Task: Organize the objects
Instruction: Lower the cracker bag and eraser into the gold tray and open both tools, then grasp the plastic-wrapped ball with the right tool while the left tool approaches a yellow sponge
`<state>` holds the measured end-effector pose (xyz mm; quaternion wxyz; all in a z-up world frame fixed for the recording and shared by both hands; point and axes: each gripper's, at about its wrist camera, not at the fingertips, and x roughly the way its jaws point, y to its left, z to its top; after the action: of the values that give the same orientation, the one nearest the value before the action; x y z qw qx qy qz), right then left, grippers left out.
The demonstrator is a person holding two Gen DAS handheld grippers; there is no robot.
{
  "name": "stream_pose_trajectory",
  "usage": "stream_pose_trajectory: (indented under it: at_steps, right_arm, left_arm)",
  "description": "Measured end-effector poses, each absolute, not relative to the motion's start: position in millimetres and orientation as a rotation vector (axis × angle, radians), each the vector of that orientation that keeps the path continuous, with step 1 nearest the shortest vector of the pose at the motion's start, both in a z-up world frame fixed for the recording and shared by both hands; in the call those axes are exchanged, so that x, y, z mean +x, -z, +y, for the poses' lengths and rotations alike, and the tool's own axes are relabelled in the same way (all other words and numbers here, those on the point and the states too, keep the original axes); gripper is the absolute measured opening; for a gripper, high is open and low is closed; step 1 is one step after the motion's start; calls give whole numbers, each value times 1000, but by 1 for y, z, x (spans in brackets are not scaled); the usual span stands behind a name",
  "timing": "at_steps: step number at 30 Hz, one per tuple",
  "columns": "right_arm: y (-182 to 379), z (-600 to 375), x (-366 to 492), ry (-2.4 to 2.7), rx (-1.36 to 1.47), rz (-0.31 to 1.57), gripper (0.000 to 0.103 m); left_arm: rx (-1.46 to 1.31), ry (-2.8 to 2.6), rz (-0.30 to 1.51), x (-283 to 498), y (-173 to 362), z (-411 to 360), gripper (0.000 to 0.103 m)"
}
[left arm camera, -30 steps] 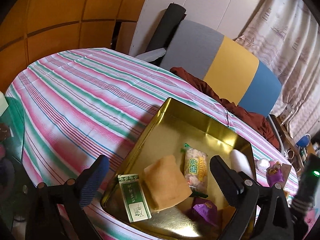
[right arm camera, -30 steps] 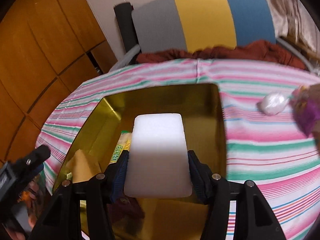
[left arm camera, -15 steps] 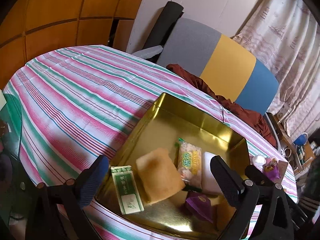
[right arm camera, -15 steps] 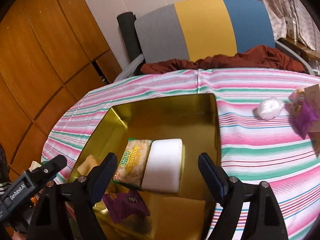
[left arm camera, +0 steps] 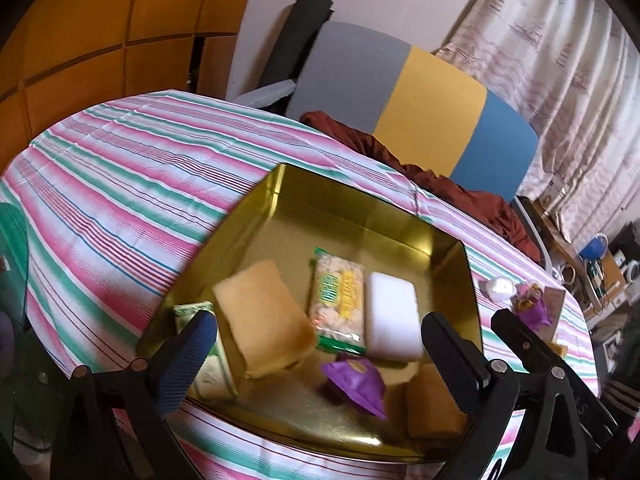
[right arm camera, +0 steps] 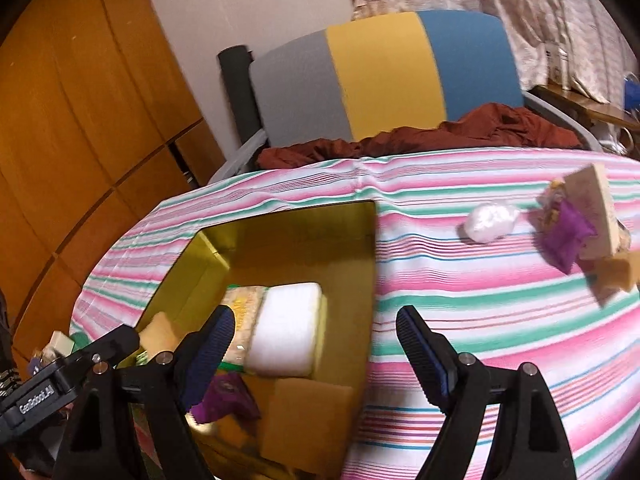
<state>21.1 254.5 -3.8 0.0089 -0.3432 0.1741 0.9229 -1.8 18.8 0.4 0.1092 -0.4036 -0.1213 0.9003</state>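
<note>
Surface: striped tablecloth (right arm camera: 460, 300), gold tin (right arm camera: 370, 280) left.
Right gripper (right arm camera: 316, 344): jaws just opened, empty.
Left gripper (left arm camera: 320, 344): spread, empty.
Next: white packet (right arm camera: 490, 222) up-right, nearer the right gripper.

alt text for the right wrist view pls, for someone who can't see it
The right gripper hangs open and empty above a gold tin on a striped tablecloth; a white block lies in the tin beside a snack packet. A white wad and a purple packet lie on the cloth to the right.
</note>
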Motion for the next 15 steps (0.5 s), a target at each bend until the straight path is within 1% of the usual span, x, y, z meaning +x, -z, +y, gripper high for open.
stream_pose_trajectory:
  at_steps: [6, 9, 15]
  right_arm:
    - [13, 296, 54, -2762, -917, 642, 84]
    - [21, 319, 68, -2704, -907, 674, 84]
    - [47, 359, 95, -2599, -935, 659, 84]
  left_arm:
    - [-1184, -2583, -283, 8, -1, 45, 103]
    - [-1190, -2538, -252, 13, 1, 60, 103]
    - [-1173, -2434, -159, 31, 1, 99, 103]
